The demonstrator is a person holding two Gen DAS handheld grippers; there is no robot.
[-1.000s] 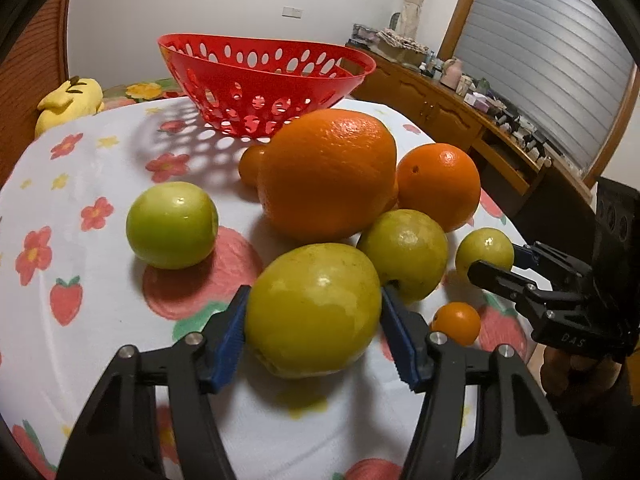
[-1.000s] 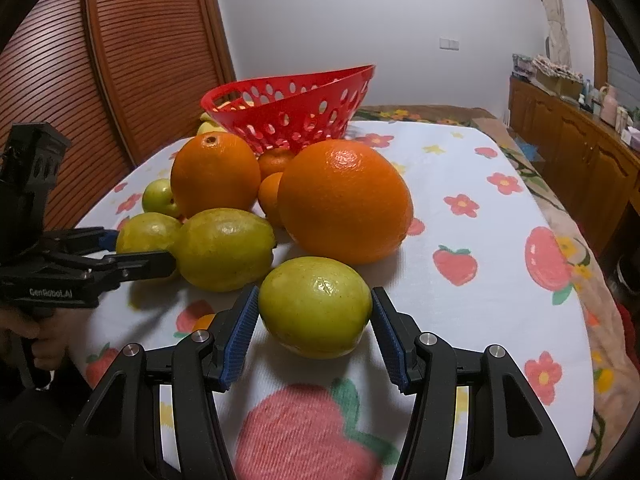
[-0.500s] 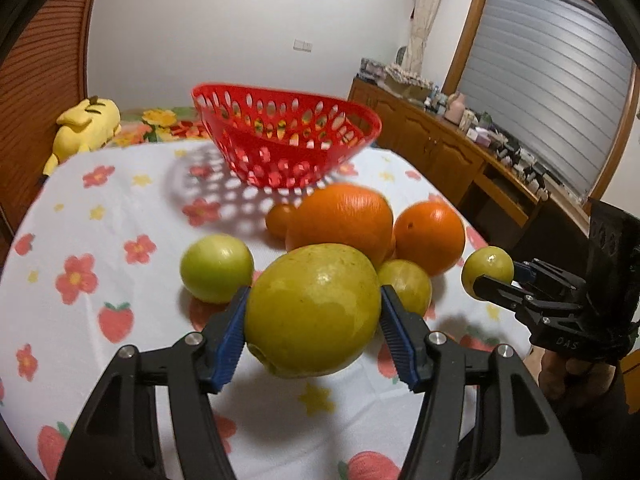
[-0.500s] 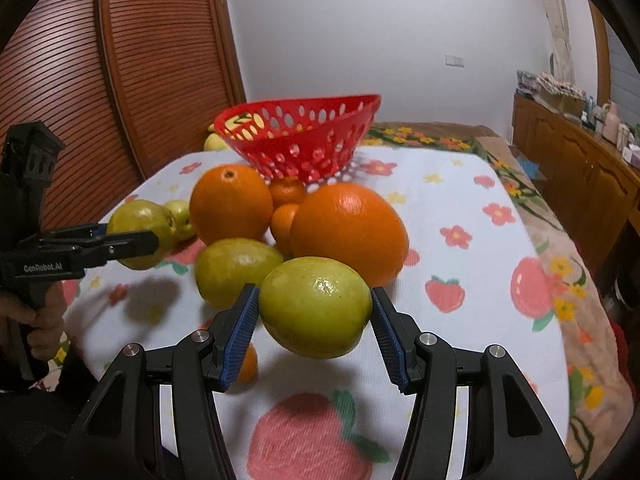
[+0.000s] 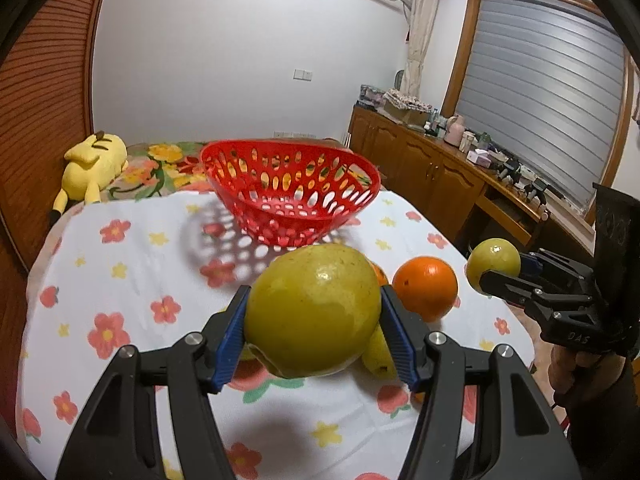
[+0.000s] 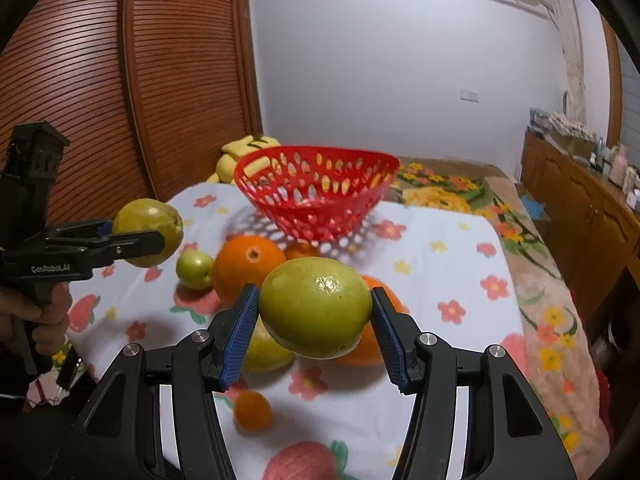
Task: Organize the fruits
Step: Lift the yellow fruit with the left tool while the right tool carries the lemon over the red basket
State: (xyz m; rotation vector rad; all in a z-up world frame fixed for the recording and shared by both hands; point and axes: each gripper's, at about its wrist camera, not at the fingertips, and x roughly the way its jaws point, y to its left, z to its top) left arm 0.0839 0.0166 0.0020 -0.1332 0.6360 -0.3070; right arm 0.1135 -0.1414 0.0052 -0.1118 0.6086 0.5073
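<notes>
We hold one yellow-green fruit clamped in the fingers of the left gripper [image 5: 314, 334] and another in the fingers of the right gripper [image 6: 316, 326], both lifted clear of the counter [image 5: 132, 280] and short of the empty red basket [image 5: 292, 200]. To finish well, we should carry each fruit over the rim, lower it inside, then release one at a time. Counted in the right view: two fruits held, two greenish fruits, two large oranges and two small ones on the cloth.
</notes>
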